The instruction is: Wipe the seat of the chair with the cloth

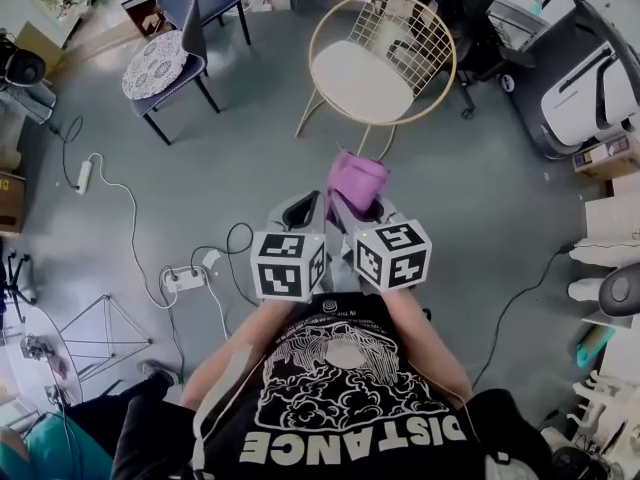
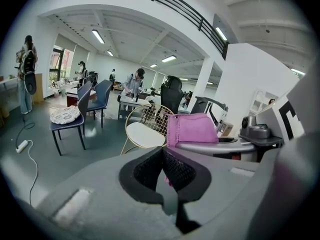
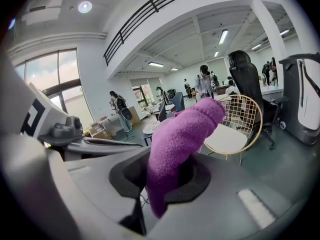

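The black T-shirt (image 1: 345,393) reads "DISTANCE" in white capitals, upside down in the head view. The cube (image 1: 288,265) on the left gripper (image 1: 303,211) and the cube (image 1: 394,255) on the right gripper (image 1: 352,203) bear black-and-white square markers.

Open-plan office, probably, black swivel chair (image 3: 248,79), blue chairs (image 1: 180,3), ceiling strip lights (image 2: 101,36), floor power strip (image 1: 183,279)

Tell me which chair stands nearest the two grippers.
The gold wire chair with the round white seat, straight ahead of the purple cloth. The blue chair with the patterned cushion stands farther off to the left.
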`<state>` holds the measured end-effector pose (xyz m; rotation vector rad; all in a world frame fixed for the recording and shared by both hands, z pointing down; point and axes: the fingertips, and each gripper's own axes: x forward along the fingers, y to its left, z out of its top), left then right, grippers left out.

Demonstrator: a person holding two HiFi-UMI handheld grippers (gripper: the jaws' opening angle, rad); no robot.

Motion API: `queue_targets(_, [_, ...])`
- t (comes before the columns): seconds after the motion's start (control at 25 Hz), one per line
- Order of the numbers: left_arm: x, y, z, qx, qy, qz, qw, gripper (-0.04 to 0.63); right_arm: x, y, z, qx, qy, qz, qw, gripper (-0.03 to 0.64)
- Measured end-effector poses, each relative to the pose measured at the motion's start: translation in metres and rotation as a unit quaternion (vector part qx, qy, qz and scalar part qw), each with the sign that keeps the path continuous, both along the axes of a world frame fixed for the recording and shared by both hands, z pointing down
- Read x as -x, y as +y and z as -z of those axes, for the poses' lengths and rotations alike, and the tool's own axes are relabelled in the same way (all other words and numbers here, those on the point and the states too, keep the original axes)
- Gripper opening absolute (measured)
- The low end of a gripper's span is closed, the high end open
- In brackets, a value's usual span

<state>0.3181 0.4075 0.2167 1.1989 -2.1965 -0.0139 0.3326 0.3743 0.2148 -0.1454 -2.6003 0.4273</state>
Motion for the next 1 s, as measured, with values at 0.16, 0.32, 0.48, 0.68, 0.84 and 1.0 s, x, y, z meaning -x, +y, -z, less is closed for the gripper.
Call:
queue_targets(0.16, [0.019, -0.019, -0.001, 0.007, 0.000, 0.006, 1.0000, -0.008, 0.020, -0.019, 0.000, 0.005, 0.001, 0.008, 1.000, 0.064])
queue_targets(0.32, [0.036, -0.045, 0.000, 0.014, 0.001, 0.007, 0.9999, -0.008, 0.038, -0.046, 0.000, 0.015, 0.005, 0.009, 1.000, 0.064])
queue_targets(0.48, [0.054, -0.073, 0.000, 0.021, 0.002, 0.014, 0.9997, -0.008, 0.058, -0.073, 0.000, 0.025, 0.006, 0.015, 1.000, 0.064])
queue_targets(0.68, [0.075, -0.104, -0.003, 0.035, 0.000, 0.022, 0.9992, -0.008, 0.079, -0.104, -0.002, 0.039, 0.003, 0.023, 0.999, 0.064])
queue_targets(0.84, [0.089, -0.132, -0.005, 0.046, -0.003, 0.023, 0.9987, -0.008, 0.092, -0.133, -0.005, 0.051, 0.001, 0.023, 0.998, 0.064])
queue_targets(1.0, [0.098, -0.156, -0.007, 0.058, -0.006, 0.022, 0.9980, -0.008, 0.103, -0.158, -0.008, 0.068, 0.004, 0.021, 0.997, 0.064])
